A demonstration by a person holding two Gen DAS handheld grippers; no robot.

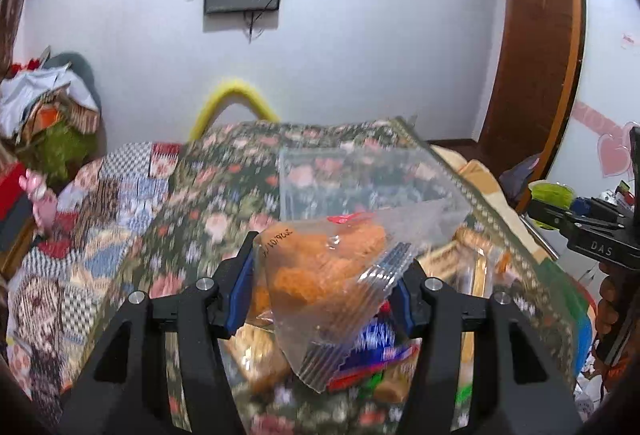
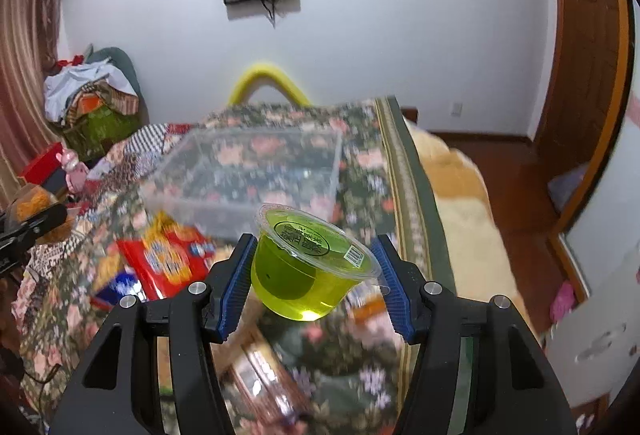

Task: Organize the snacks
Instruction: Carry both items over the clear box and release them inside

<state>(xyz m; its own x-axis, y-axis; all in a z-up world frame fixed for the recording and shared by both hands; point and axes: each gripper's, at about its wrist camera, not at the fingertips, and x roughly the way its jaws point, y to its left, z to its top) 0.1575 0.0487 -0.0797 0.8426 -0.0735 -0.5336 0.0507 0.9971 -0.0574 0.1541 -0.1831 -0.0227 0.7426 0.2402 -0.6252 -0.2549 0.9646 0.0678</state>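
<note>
My left gripper (image 1: 324, 287) is shut on a clear bag of orange snacks (image 1: 320, 267) and holds it above a floral cloth. My right gripper (image 2: 316, 275) is shut on a green jelly cup (image 2: 312, 263), tilted, lifted off the cloth. A clear plastic box (image 2: 248, 179) stands on the cloth beyond both grippers; it also shows in the left wrist view (image 1: 360, 175). Loose snack packs lie under the left gripper (image 1: 376, 351). A red biscuit pack (image 2: 168, 259) lies left of the jelly cup. The right gripper shows at the right edge of the left wrist view (image 1: 592, 235).
The floral cloth (image 2: 368, 171) covers a bed or table whose right edge drops to a wooden floor (image 2: 516, 171). A cluttered pile (image 2: 92, 95) stands at the far left. A yellow hoop (image 2: 268, 79) rises behind the cloth. A brown wardrobe (image 2: 584, 55) stands right.
</note>
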